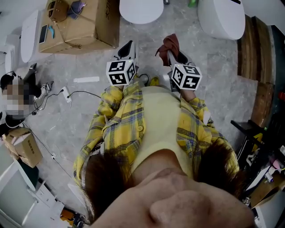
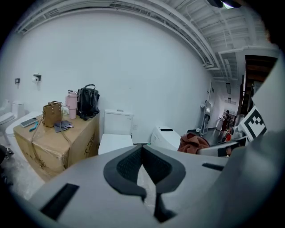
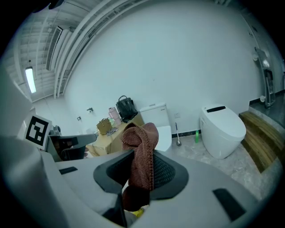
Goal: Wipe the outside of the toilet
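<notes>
My right gripper (image 1: 173,50) (image 3: 141,165) is shut on a reddish-brown cloth (image 1: 170,42) (image 3: 141,149) that bunches above the jaws and hangs below them. Level with it at its left, my left gripper (image 1: 127,49) (image 2: 142,150) is shut with nothing between its pads. Both are held in front of my chest, well short of the toilets. A white toilet with a tank (image 1: 141,10) (image 2: 116,133) (image 3: 162,127) stands straight ahead. A rounded tankless white toilet (image 1: 221,18) (image 3: 221,129) (image 2: 165,137) stands further right.
A large cardboard box (image 1: 78,22) (image 2: 53,140) with bags and a bottle on it stands left of the middle toilet. A third toilet (image 1: 29,35) and a person (image 1: 13,95) are at far left, with cables on the floor. A wooden platform (image 1: 258,67) (image 3: 260,138) runs along the right.
</notes>
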Action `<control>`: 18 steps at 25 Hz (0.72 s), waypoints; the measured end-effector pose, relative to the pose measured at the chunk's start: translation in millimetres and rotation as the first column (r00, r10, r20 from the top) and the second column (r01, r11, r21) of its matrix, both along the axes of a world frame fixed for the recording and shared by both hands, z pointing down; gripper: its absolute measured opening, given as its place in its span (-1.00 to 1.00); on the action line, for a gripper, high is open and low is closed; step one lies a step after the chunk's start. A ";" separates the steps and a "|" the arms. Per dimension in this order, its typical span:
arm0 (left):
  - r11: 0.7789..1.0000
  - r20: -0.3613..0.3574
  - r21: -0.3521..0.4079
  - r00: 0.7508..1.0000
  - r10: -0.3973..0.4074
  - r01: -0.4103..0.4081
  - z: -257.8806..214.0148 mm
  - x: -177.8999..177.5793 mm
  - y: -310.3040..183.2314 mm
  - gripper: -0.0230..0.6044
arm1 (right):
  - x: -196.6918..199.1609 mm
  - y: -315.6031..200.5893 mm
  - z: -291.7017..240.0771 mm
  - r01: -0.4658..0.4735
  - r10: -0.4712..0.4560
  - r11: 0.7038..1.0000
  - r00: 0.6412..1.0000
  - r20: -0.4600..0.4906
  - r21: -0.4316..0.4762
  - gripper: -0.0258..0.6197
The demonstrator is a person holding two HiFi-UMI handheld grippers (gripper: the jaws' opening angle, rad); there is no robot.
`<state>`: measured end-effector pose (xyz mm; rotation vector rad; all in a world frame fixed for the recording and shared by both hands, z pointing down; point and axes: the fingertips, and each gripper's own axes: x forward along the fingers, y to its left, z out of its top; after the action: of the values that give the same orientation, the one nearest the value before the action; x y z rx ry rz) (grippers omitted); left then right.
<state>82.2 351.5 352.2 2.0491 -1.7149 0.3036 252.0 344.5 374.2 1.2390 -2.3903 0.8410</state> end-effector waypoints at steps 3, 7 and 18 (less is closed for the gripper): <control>1.000 0.009 0.000 1.000 -0.015 0.015 -1.2 1.7 0.1 -0.90 | 3.4 -5.1 3.2 0.003 -0.003 1.000 1.000 0.018 -0.013 -0.56; 0.999 0.014 -0.010 0.999 -0.051 0.052 -0.1 -8.8 0.1 -0.90 | -3.2 -9.0 3.8 0.030 -0.030 0.999 0.999 0.023 -0.013 -0.56; 0.998 0.004 -0.026 0.999 -0.054 0.054 11.1 -28.6 -24.8 -0.90 | -23.7 -33.9 17.5 0.037 -0.036 0.998 0.999 0.004 -0.042 -0.56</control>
<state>53.5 326.7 363.3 1.9808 -1.7562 0.3107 228.3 310.5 391.7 1.1751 -2.3777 0.8788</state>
